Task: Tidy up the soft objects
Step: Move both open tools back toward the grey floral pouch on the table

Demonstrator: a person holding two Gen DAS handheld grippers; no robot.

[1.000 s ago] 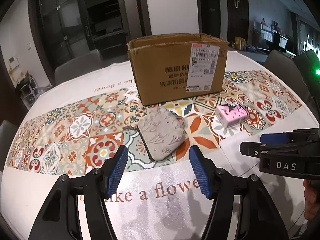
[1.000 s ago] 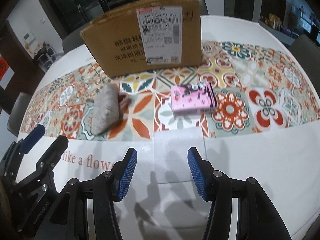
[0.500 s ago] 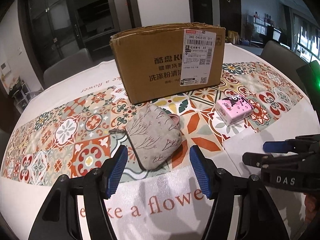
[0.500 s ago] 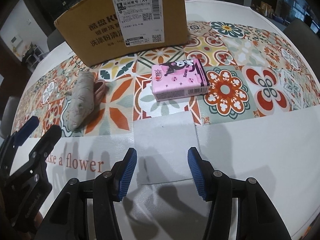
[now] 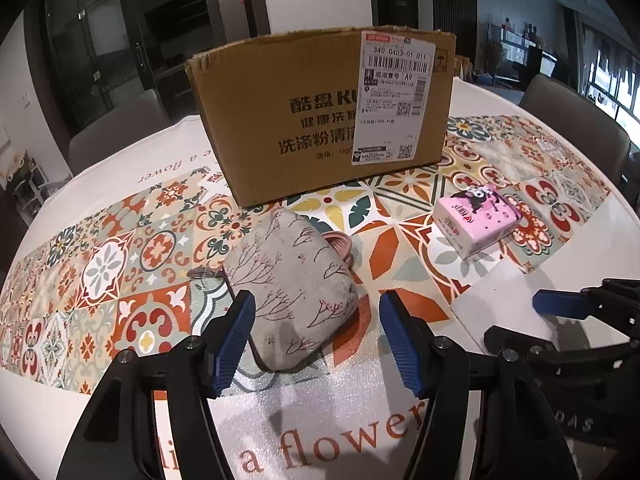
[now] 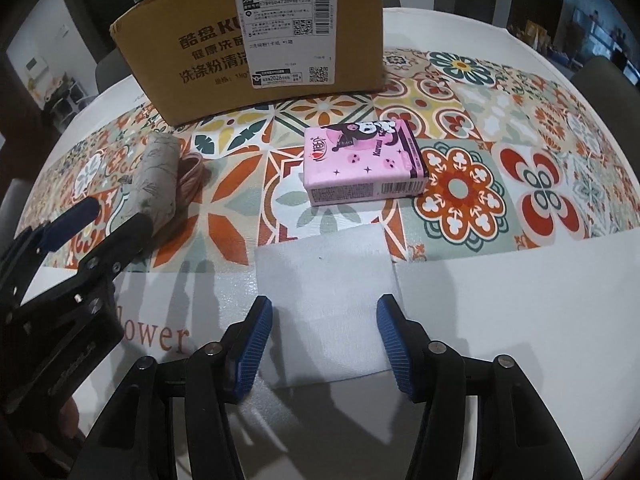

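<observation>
A round surface covered by a white cloth with a band of patterned tiles is seen from both wrist cameras. A cardboard box with a white shipping label stands upright at the far side of the tile band. A grey pouch printed with branches lies on the tiles in front of the box, a pink loop showing at its far end. A pink tissue pack lies flat to the right of the pouch, well apart from it and near the box. A white tissue sheet is spread flat on the cloth, just in front of the pack.

The left gripper is held over the near end of the pouch; its jaws stand roughly half open, the pouch's near end is seen between the blue pads, and no pad is seen pressing on it. The right gripper is held over the tissue sheet; its jaws are opening, the sheet lies under the gap between them, and nothing is gripped
</observation>
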